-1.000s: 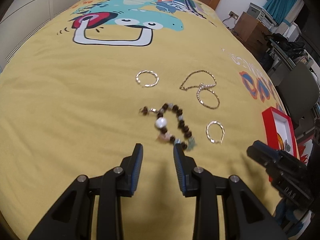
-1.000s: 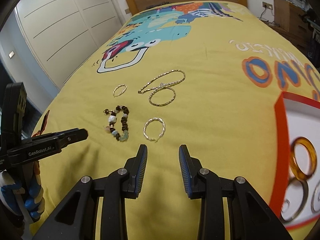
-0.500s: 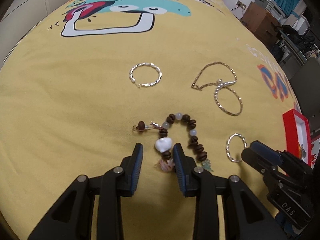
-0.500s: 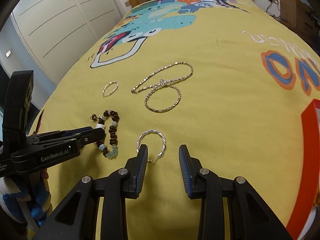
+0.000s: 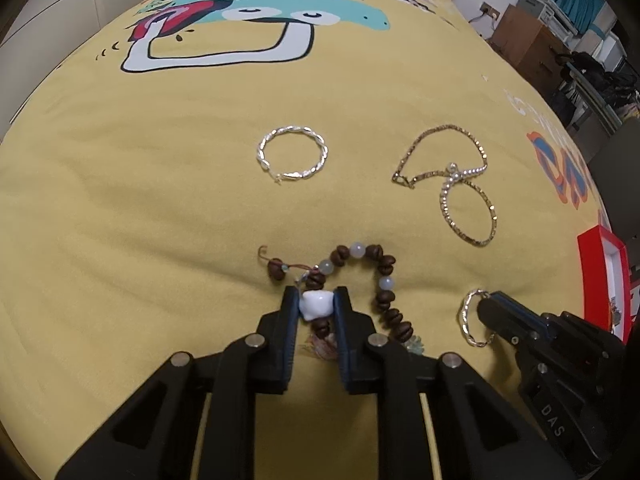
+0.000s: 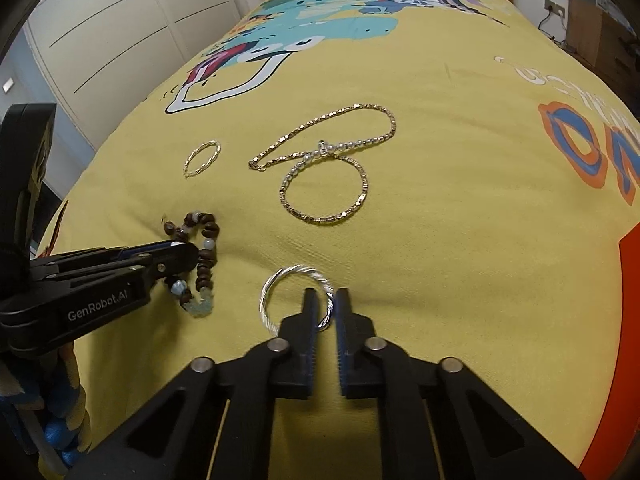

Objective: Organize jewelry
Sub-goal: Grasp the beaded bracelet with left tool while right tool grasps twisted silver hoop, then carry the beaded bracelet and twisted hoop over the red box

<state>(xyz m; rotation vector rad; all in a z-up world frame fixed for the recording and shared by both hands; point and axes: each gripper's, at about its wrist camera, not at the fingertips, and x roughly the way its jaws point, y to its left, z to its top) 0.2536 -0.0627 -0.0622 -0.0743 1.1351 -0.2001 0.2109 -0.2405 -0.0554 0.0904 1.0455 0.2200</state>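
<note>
Left claw (image 5: pixel 316 306) is pinched on the beaded bracelet (image 5: pixel 384 300)'s white bead; right claw (image 6: pixel 325 312) is clamped on the twisted silver ring (image 6: pixel 280 280). Both thin grips may be lost on lifting.

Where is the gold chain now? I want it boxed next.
The gold chain lies untouched mid-bedspread, beyond the right gripper, right of the far twisted hoop.

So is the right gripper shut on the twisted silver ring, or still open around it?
Shut on it: the right gripper pinches the twisted silver ring's wire between its blue pads, having just closed.
</note>
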